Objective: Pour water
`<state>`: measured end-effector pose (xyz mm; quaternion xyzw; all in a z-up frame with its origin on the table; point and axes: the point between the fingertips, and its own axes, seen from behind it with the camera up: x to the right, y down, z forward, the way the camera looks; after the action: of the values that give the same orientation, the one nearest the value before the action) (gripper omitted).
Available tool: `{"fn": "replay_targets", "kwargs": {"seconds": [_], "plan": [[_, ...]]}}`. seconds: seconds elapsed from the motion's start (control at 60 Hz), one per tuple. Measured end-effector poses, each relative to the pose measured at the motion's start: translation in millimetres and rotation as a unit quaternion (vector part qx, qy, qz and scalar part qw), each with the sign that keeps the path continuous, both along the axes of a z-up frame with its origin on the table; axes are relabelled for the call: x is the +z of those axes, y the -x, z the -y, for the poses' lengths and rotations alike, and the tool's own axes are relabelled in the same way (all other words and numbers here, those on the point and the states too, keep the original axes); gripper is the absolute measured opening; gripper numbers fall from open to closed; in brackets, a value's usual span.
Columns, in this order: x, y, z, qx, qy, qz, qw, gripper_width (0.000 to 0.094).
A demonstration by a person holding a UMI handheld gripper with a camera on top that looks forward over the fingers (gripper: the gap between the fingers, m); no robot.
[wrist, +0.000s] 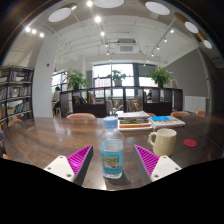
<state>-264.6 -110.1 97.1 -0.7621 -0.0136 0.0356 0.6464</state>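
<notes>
— What do we see in front of us?

— We see a long brown wooden table [45, 138]. Our gripper [112, 162] is low at the near edge of the tabletop, and its two fingers are spread wide apart. Each finger has a bright pink pad [79, 159] on its inner side.

— Is anything between the fingers?

— Yes, a clear water bottle [111, 149] stands upright there. It has a blue cap and a blue label. It sits on the tabletop by itself, with a gap on each side, so we are not pinching it.

— What else is close by?

— A pale cream mug [163, 142] stands just to the right of the bottle, near the right finger. Its open top faces up. We cannot tell if there is anything in it. A small red round thing [190, 143] lies flat on the tabletop to the right of the mug.

— And farther back?

— Past the bottle, toward the far edge of the tabletop, we see a pile of books [148, 120]. One on top looks blue. A chair back [81, 116] peeks up behind the far edge on the left.

— What about the room?

— Green plants [77, 79] stand by big windows [126, 72] at the back. Shelves full of books [14, 93] are on the left wall. Round lights [60, 14] shine on the ceiling.
</notes>
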Motion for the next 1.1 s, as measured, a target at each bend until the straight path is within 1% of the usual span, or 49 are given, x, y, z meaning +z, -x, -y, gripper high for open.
{"fn": "replay_targets", "kwargs": {"seconds": [0.133,0.2,0.25,0.3,0.317,0.35,0.383,0.45,0.467,0.483,0.533,0.55,0.583,0.633,0.767,0.85,0.917,0.983,1.1], "plan": [[-8,14,-31,0.009,0.0,0.009,1.0,0.0811],[-12,17,-39,0.017,0.001,0.015,1.0,0.0758],[-15,16,-44,0.018,0.003,0.013,1.0,0.0707],[-11,15,-51,0.016,-0.005,0.002,1.0,0.0628],[-13,14,-50,0.014,-0.009,-0.003,1.0,0.0588],[-13,9,-51,0.006,-0.016,-0.013,1.0,0.0473],[-12,6,-50,0.006,-0.022,-0.018,1.0,0.0458],[-9,10,-49,0.02,-0.022,-0.027,0.999,0.0384],[-10,11,-49,0.023,-0.023,-0.025,0.999,0.0381],[-9,12,-49,0.026,-0.025,-0.023,0.999,0.0353],[-11,15,-50,0.032,-0.027,-0.011,0.999,0.0318],[-12,17,-51,0.034,-0.027,-0.007,0.999,0.032],[-13,19,-51,0.035,-0.023,-0.001,0.999,0.0289],[-13,22,-50,0.04,-0.024,0.007,0.999,0.0288],[-11,19,-52,0.04,-0.02,-0.008,0.999,0.0292],[-13,7,-59,0.035,-0.005,-0.035,0.999,0.0294],[-2,-1,-67,0.032,-0.006,-0.071,0.997,0.0292],[15,-12,-76,0.025,-0.016,-0.129,0.991,0.0293],[50,-34,-91,0.012,-0.029,-0.259,0.965,0.0292]]}}
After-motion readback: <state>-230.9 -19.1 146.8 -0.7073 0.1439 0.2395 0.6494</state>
